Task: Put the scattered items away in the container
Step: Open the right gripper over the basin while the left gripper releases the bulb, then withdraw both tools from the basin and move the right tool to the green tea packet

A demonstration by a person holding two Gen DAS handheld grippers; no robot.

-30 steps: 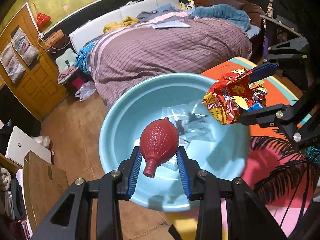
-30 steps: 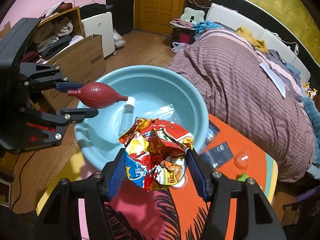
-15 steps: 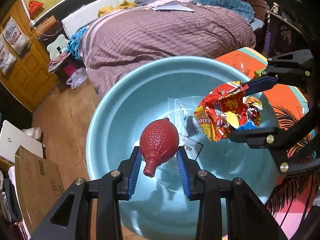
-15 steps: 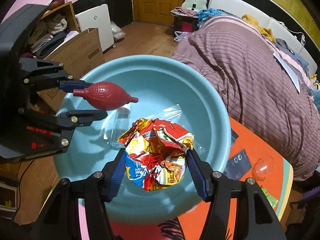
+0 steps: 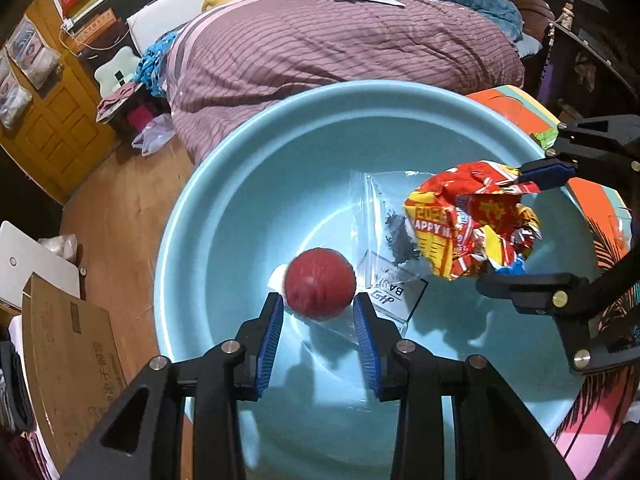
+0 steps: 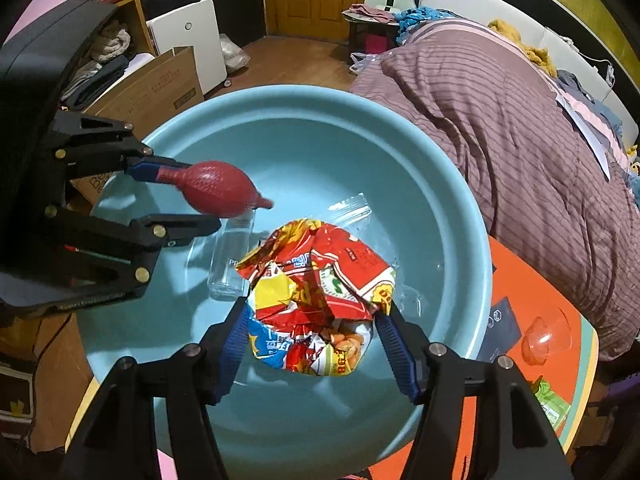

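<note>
Two laden tongs, left tongs (image 5: 318,309) and right tongs (image 6: 314,326), above basin (image 6: 320,120)

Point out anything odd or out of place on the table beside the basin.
Three things lie outside the blue basin on the orange table: a dark card against the basin's rim, a clear reddish dome-shaped cup lying tipped, and a green wrapper near the table's edge. They look untidied; nothing looks spilled or broken.
</note>
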